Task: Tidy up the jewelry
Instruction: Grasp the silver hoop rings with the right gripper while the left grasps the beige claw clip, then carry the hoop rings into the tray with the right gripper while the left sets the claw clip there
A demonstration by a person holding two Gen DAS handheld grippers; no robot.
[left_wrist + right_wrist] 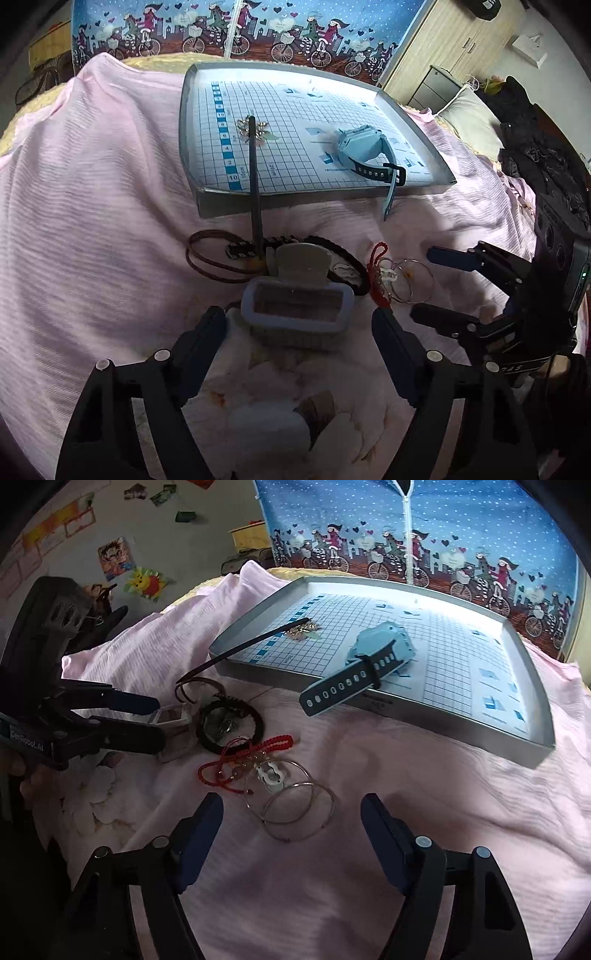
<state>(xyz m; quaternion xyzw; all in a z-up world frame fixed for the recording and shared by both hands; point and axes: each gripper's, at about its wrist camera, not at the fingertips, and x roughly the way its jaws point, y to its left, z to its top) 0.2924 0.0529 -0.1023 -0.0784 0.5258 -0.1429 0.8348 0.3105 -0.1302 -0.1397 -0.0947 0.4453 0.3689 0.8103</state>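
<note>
Scene: jewelry lies loose on a pink bedspread (424, 812), in front of a shallow grey tray (532, 755) lined with a grid sheet.

Already in tray: blue watch (384, 646) near the front edge, one strap hanging over the rim; small gold brooch (255, 130) toward the tray's left side; thin black stick (255, 177) leaning from the bed over the front rim, its tip by the brooch.

Left gripper (299, 328): jaws spread wide, holding nothing; a small clear-topped box (295, 308) sits directly between the two fingers, its long side running across the gap.

Behind the box: grey hair claw (301, 264), black braided bracelet (231, 723) and brown cord loop (207, 254), all crowded together.

Right gripper (291, 830): jaws spread wide, empty; two thin wire hoops (291, 805) lie just ahead of it, flat on the bedspread and overlapping, reaching partly into the gap.

Beside the hoops: white clasp (269, 775) touches the far hoop; red cord bracelet (255, 755) lies just beyond, toward the left gripper.

Deciding relation: hoops are nearer the right gripper, box nearer the left; tray lies ahead of both, so each carry likely runs forward over the front rim.

Handling judgement: hoops are thin and flat, so a pinch probably has to catch a wire edge.
</note>
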